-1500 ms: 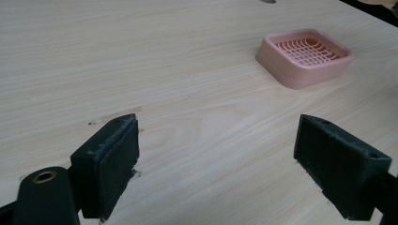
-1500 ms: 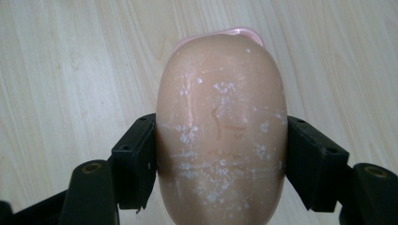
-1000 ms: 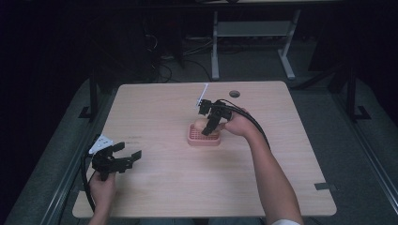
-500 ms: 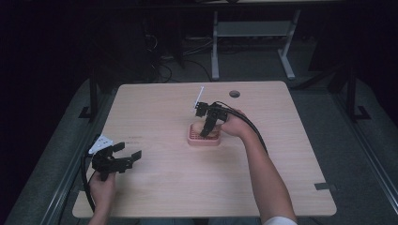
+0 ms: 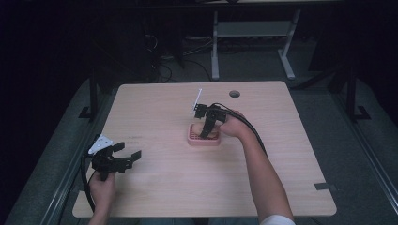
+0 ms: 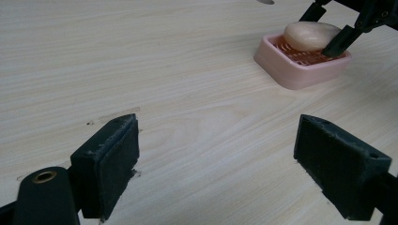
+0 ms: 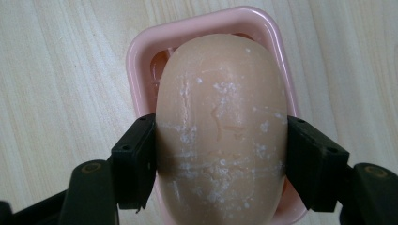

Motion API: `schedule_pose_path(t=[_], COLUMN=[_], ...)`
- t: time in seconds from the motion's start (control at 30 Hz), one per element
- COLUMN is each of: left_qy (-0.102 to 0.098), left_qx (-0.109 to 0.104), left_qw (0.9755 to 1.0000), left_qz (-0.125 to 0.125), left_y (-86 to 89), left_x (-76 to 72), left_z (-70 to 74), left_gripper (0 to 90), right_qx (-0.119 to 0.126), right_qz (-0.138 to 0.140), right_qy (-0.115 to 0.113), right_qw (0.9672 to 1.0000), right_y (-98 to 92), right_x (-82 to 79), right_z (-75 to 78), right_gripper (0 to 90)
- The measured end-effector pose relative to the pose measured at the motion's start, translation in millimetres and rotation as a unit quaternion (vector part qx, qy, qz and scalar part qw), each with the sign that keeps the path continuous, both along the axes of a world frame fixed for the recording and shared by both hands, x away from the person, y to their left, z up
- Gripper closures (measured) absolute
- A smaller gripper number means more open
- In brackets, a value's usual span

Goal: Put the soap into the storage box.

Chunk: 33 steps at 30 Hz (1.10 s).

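Near the middle of the table (image 5: 155,197), slightly toward its far edge, the right gripper (image 7: 220,154) has both pads pressed against the flanks of the soap bar (image 7: 220,131), which sits in or just over the pink soap dish (image 7: 141,51) (contact with the dish grid cannot be confirmed). Risk: the rounded, powdery bar may squirt out under uneven clamping pressure, or drag the light dish along. At the near left corner, the left gripper (image 6: 216,159) hangs idle, jaws spread wide and empty.
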<state>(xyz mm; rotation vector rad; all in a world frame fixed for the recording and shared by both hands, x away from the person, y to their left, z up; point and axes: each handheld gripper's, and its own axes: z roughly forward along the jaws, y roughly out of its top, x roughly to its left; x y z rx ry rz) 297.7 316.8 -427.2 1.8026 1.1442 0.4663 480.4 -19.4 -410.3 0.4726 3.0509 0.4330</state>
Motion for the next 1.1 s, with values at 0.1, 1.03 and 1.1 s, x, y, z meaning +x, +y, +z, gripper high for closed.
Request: schedule_pose_path(t=[0.1,1.03,1.1], left_qy=[0.000,-0.002,-0.002], left_qx=[0.000,0.001,0.001], left_qw=[1.0000,1.0000,1.0000], left_qz=[0.000,-0.001,-0.001], left_y=[0.0,0.2,0.2], left_x=[0.0,-0.1,-0.1], left_z=[0.1,0.3,0.4], left_gripper=[14.2,14.2,14.2], right_qx=[-0.001,-0.003,-0.003], right_qz=[0.001,0.001,0.001], right_qy=[0.001,0.004,0.002], right_qw=[1.0000,1.0000,1.0000], right_y=[0.4,1.1,1.1], right_x=[-0.1,1.4,1.1], right_z=[-0.9,-5.2,-4.9], right_gripper=[31.8,31.7,31.7])
